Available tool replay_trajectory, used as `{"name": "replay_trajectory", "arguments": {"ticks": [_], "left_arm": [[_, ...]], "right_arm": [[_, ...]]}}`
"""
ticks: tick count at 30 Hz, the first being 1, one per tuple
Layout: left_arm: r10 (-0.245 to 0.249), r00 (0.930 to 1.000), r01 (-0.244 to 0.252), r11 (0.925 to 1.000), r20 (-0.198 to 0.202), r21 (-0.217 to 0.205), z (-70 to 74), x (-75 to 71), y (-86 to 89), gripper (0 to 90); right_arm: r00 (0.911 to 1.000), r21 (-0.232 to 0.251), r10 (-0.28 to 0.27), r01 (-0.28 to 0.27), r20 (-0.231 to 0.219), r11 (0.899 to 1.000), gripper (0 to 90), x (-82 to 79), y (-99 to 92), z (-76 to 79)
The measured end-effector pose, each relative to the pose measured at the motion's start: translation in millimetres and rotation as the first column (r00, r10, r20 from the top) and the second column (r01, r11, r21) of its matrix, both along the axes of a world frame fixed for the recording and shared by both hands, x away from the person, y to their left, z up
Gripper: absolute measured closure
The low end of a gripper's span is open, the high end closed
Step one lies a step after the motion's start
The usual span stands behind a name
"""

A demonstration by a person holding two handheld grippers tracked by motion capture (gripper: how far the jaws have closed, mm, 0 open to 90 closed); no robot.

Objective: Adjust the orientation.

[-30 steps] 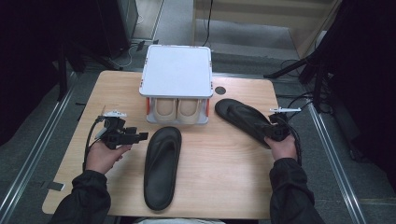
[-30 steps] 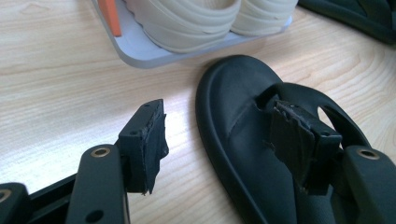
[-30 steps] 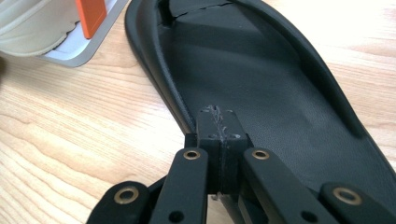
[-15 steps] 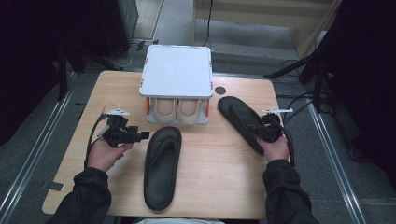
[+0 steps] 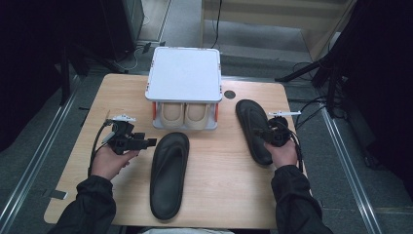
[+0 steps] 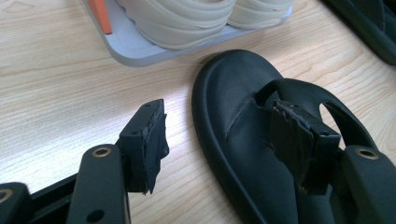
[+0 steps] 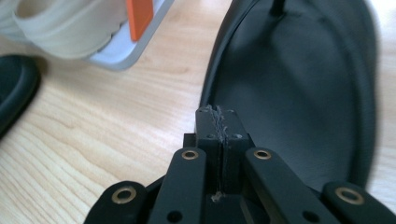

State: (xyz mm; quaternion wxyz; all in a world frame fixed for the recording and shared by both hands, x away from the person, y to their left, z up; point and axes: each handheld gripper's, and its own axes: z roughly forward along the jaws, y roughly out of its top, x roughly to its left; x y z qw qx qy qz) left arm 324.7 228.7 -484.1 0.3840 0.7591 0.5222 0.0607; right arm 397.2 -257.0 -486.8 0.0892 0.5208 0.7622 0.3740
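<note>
Two black flip-flops on the wooden tabletop (image 5: 229, 195). Left flip-flop (image 5: 169, 173) lies lengthwise near the middle, toe end toward the white rack (image 5: 184, 80); right flip-flop (image 5: 254, 129) lies at the right, angled, toe end near the rack's right corner.

Left gripper (image 5: 148, 142) sits just left of the left flip-flop's toe end, pointing at it, held by the left hand (image 5: 111, 161). Jaws spread wide, nothing between the pads. In the left gripper view one pad (image 6: 147, 140) hangs over bare wood just beside the sole edge, the other pad is over the strap area of the flip-flop (image 6: 243, 140); contact cannot be told.

Right gripper (image 5: 263, 132) is over the right flip-flop's heel half, right hand (image 5: 283, 152) behind it. In the right gripper view the jaws are pressed fully together with nothing clamped, tips (image 7: 218, 122) at the inner edge of the sole (image 7: 299, 93); touching or hovering unclear.

Rack holds a beige pair (image 5: 187, 113) on its lower shelf, just beyond both flip-flops.
</note>
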Motion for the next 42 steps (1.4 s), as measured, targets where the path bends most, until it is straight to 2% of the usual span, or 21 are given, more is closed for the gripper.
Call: {"name": "replay_trajectory", "arguments": {"ticks": [2, 6, 9, 10, 16, 17, 24, 26, 32, 36, 42], "left_arm": [[0.004, 1.0000, -0.004, 1.0000, -0.002, -0.002, -0.2, -1.0, 2.4, 37.0], [0.018, 0.9998, -0.018, 0.9998, 0.005, -0.001, -0.7, -5.1, 6.4, 37.0], [0.020, 0.9998, -0.020, 0.9998, 0.008, 0.002, -0.9, -7.9, 8.6, 37.0], [0.028, 0.9996, -0.028, 0.9996, 0.009, 0.001, -1.4, -11.0, 10.7, 37.0], [0.045, 0.9989, -0.045, 0.9989, 0.011, 0.009, -2.3, -18.4, 17.2, 37.0], [0.056, 0.9984, -0.056, 0.9984, 0.011, 0.009, -2.8, -21.8, 19.1, 37.0], [0.083, 0.9965, -0.083, 0.9965, 0.010, 0.007, -3.9, -30.8, 26.3, 36.9], [0.095, 0.9955, -0.095, 0.9954, 0.007, 0.008, -3.8, -34.7, 29.6, 36.9], [0.109, 0.9940, -0.109, 0.9940, 0.006, 0.009, -4.4, -40.7, 33.6, 36.8], [0.119, 0.9929, -0.119, 0.9929, 0.007, 0.008, -4.9, -43.1, 35.2, 36.8], [0.121, 0.9927, -0.121, 0.9926, 0.006, 0.013, -5.1, -44.9, 36.3, 36.7]], "right_arm": [[0.9996, 0.022, -0.025, 0.024, 0.013, 0.999, 89.4, 0.5, -7.1, 4.7], [0.9980, 0.036, -0.054, 0.053, 0.032, 0.998, 88.6, 3.3, -20.6, 9.4], [0.9976, 0.026, -0.059, 0.058, 0.038, 0.998, 86.6, 5.8, -25.8, 10.5], [0.9955, 0.016, -0.080, 0.079, 0.052, 0.997, 82.4, 9.2, -31.3, 11.1], [0.9939, 0.013, -0.100, 0.100, 0.047, 0.995, 76.8, 18.5, -39.7, 9.5], [0.9930, -0.002, -0.106, 0.106, 0.052, 0.994, 73.8, 22.6, -41.3, 8.4], [0.9913, -0.030, -0.125, 0.126, 0.041, 0.992, 69.4, 35.4, -42.1, 3.5], [0.9920, -0.039, -0.125, 0.126, 0.014, 0.991, 68.7, 41.3, -39.8, -2.0], [0.9935, -0.080, -0.114, 0.113, -0.006, 0.990, 68.0, 51.2, -31.5, -9.7], [0.9930, -0.093, -0.115, 0.112, -0.027, 0.989, 68.8, 55.6, -28.1, -14.3], [0.9924, -0.086, -0.120, 0.117, -0.030, 0.989, 71.7, 57.6, -28.2, -15.9]]}}
